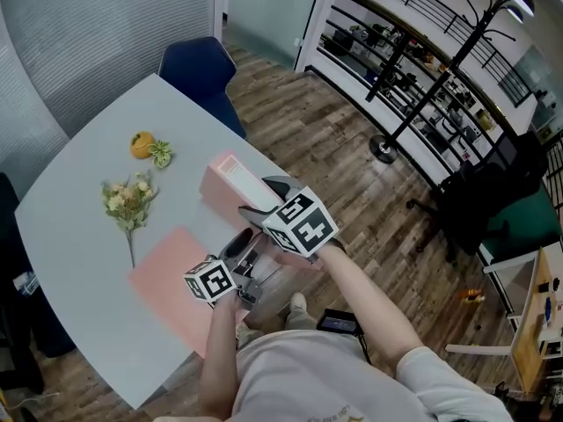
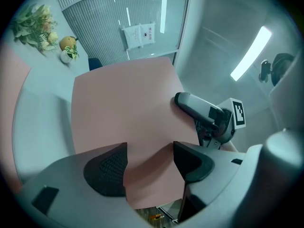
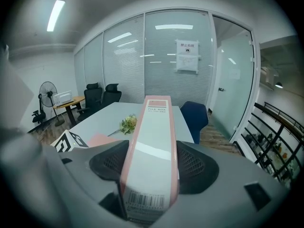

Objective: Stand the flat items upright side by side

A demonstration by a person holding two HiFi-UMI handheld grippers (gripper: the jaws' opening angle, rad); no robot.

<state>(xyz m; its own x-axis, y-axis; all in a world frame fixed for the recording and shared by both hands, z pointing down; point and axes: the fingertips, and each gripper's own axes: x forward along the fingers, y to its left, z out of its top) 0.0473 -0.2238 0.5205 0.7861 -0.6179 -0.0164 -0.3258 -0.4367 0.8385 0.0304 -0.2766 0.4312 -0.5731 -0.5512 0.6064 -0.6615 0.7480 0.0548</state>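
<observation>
File box [image 3: 154, 118] clamped in right hand-held gripper [image 3: 152, 153]; left hand-held gripper [image 2: 150, 151] agape, empty.

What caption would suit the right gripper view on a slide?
Right gripper clamps a pink file box, spine towards the camera.

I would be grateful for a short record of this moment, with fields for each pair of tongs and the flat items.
Right tongs: shut on the pink file box, across its narrow spine
Left tongs: open, jaws apart before the box's broad face
File box: held tilted over the grey table
Second flat item: pink folder lying flat on the table
Also there: flower sprig
</observation>
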